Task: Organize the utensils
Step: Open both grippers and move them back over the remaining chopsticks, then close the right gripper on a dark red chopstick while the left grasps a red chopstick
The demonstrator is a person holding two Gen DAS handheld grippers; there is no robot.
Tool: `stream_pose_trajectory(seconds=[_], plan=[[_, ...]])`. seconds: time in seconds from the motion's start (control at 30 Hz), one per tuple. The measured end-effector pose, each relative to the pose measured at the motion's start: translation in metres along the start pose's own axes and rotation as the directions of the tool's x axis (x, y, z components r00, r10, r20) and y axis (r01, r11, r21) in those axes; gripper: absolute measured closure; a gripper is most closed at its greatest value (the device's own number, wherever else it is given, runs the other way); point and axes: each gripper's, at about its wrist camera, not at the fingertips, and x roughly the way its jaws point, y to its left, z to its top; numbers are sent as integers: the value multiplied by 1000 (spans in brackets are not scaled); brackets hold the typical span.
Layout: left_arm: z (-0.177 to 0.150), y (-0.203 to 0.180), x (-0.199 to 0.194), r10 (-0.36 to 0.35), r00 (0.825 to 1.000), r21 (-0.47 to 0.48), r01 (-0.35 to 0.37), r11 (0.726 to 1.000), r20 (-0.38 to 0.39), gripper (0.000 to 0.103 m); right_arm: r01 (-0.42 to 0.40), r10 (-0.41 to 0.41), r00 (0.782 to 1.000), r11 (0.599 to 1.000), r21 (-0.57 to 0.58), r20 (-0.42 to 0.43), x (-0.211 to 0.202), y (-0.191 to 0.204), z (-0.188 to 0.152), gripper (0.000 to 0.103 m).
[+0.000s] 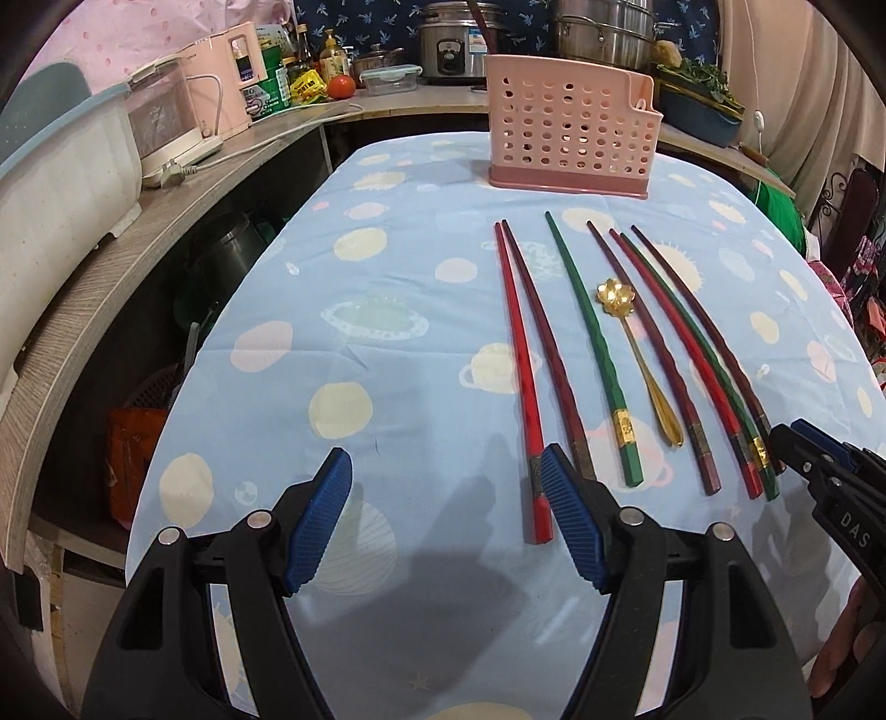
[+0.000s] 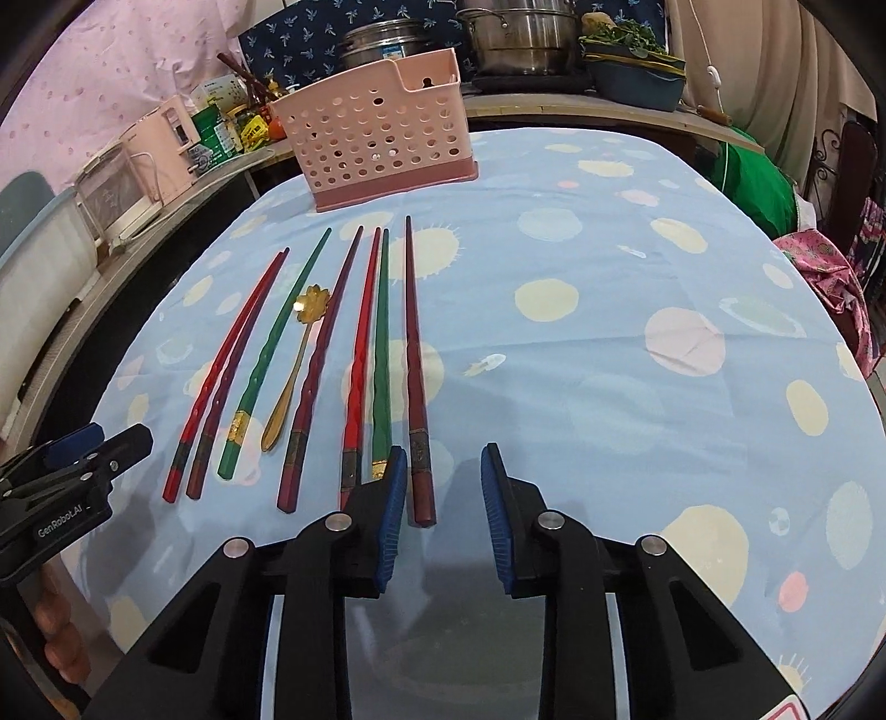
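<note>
Left gripper (image 1: pixel 446 518) stood wide over the cloth (image 1: pixel 387 354), gripping nothing, right pad beside the butt of the red chopstick (image 1: pixel 518 354). Right gripper (image 2: pixel 441 518) held narrower, empty, the dark chopstick (image 2: pixel 416 360) lying just inside its left pad, untouched. Between: seven chopsticks laid in a row, tips toward the pink holder (image 1: pixel 570 133), a gold spoon (image 1: pixel 637 354) among them. Beyond, along the shelf: cooker (image 1: pixel 451 47), pots, bottles. Nothing lay between chopsticks and holder.
</note>
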Motion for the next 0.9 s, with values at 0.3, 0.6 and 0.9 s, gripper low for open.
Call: stream_pose_trajectory(seconds=[0.3,0.6,0.9], plan=[[-4,0,7,-29,999,-14,29,999,-18,36,16,-16,1000,1000,-20,5,5,3,1,88],[-7,-5,8,-45,999,-1,45,999,-23,37,21,-21,1000,1000,-21,11,6,0,1,94],[-13,-2,19,-56,997,-12,56,998,-60,54,25,-24,1000,999,-24,11,6,1,1,95]])
